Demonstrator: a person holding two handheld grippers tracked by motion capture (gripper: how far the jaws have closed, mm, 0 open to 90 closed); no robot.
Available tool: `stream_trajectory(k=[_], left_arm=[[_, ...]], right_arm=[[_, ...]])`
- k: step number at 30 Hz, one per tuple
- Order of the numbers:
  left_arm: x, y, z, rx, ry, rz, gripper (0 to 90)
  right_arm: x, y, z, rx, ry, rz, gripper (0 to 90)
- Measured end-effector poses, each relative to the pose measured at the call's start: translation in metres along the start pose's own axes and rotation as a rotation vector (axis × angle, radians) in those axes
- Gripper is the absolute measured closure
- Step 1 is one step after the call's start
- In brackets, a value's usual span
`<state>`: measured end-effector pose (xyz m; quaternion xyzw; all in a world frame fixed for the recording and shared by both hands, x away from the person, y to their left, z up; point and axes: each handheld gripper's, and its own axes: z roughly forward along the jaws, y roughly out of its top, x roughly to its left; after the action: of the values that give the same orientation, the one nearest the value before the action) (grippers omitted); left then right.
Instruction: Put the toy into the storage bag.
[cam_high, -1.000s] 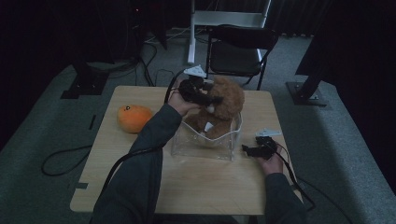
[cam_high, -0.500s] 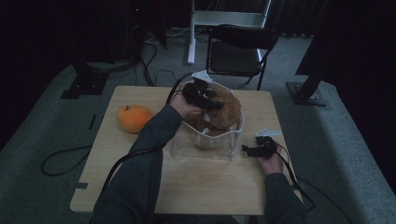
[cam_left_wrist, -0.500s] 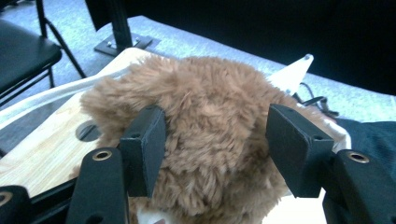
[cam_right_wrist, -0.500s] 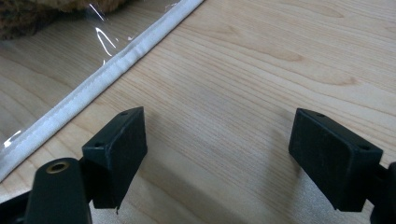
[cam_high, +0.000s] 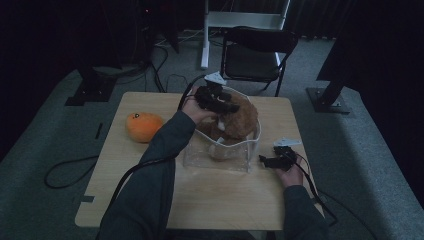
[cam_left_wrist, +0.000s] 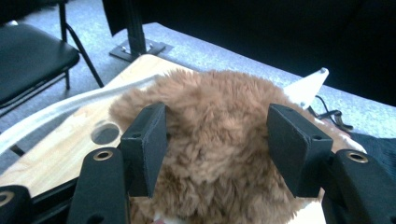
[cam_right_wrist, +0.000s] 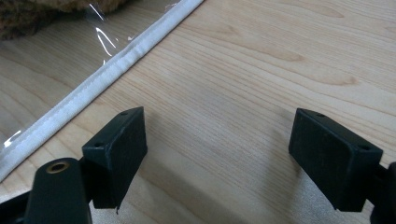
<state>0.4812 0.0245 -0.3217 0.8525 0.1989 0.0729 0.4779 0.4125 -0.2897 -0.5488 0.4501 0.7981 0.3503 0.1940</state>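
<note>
A brown furry plush toy (cam_high: 241, 122) sits in the top of a clear soft-walled container (cam_high: 220, 161) at the middle of the wooden table (cam_high: 220, 200). My left gripper (cam_high: 226, 105) comes in from the far left over the rim. Its jaws have just been closing, and they are now shut on the plush (cam_left_wrist: 215, 149), with fur bulging between the pads (cam_left_wrist: 148, 140). The container's clear rim (cam_left_wrist: 56, 112) curves past on the left. My right gripper (cam_high: 262, 159) rests open on the table just right of the container, nothing between its jaws (cam_right_wrist: 219, 135). The container's white seam (cam_right_wrist: 93, 84) runs ahead of it.
An orange round plush (cam_high: 143, 126) lies on the left part of the table. A black folding chair (cam_high: 255, 50) stands beyond the far edge. Cables trail from both grippers off the near side. Dark stands flank the table on the floor.
The left gripper's jaws have closed in on the brown plush, which now sits slightly lower in the container. The right gripper has stayed where it was.
</note>
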Motion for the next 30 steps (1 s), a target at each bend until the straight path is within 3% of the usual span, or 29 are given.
stream_trajectory(k=[4,7,11,16,21,30], left_arm=[[0.003,0.003,-0.003,-0.038,0.03,-0.025,40.2],[0.006,0.003,-0.003,-0.046,0.067,-0.051,40.3],[0.007,0.005,0.001,-0.029,0.078,-0.067,41.5],[0.0,0.006,0.012,0.04,0.035,-0.024,41.8],[-0.006,0.006,0.015,0.05,0.016,-0.007,43.2],[-0.024,0.002,0.019,0.124,-0.027,0.074,43.9]], right_arm=[[0.0,0.0,0.0,0.0,0.0,0.001,18.4],[0.0,0.0,0.0,0.0,0.0,0.001,18.4],[0.0,0.0,0.0,0.0,0.0,0.0,18.4],[0.0,0.0,0.0,0.0,0.0,0.0,18.4],[0.0,0.0,0.0,0.0,0.0,0.0,18.4],[0.0,0.0,0.0,0.0,0.0,0.0,18.4]])
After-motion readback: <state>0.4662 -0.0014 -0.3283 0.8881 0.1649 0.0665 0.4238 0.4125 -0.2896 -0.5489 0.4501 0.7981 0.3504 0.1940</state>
